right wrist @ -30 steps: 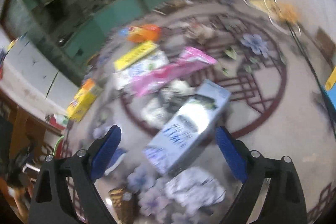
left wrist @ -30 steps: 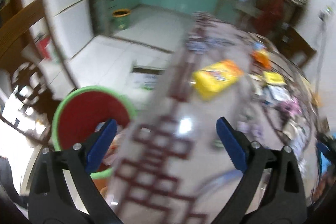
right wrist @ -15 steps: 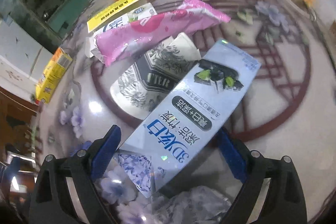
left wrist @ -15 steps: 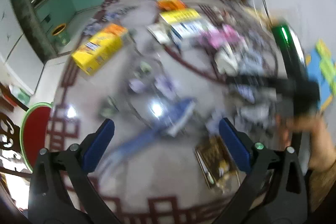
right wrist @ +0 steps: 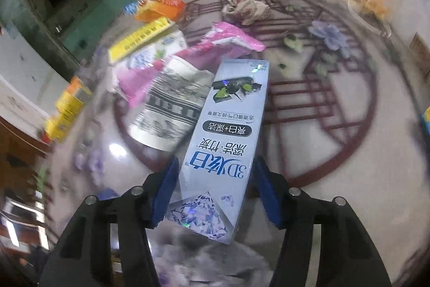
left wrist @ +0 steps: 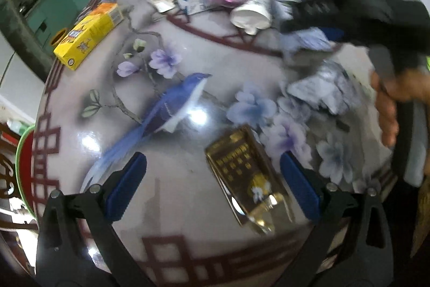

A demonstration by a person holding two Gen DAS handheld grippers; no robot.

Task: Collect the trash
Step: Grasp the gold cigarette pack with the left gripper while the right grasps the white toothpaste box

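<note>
The right gripper [right wrist: 215,187] was clenched on the long blue toothpaste box [right wrist: 225,144]. Its two blue fingers [right wrist: 165,192] pressed on both sides of the box near its close end. The far end of the box pointed out over the round table [right wrist: 336,152]. A paper cup [right wrist: 172,104] lay on its side just beside the box, on the box's left. A pink wrapper [right wrist: 215,47] lay behind the cup, touching it. A crumpled paper ball [right wrist: 246,7] sat well behind the box.

The left gripper [left wrist: 212,184] was spread wide and held nothing. A small gold box [left wrist: 250,176] lay flat on the table between its fingers. A yellow box [left wrist: 88,34] lay far from the gold box, near the table's edge.
</note>
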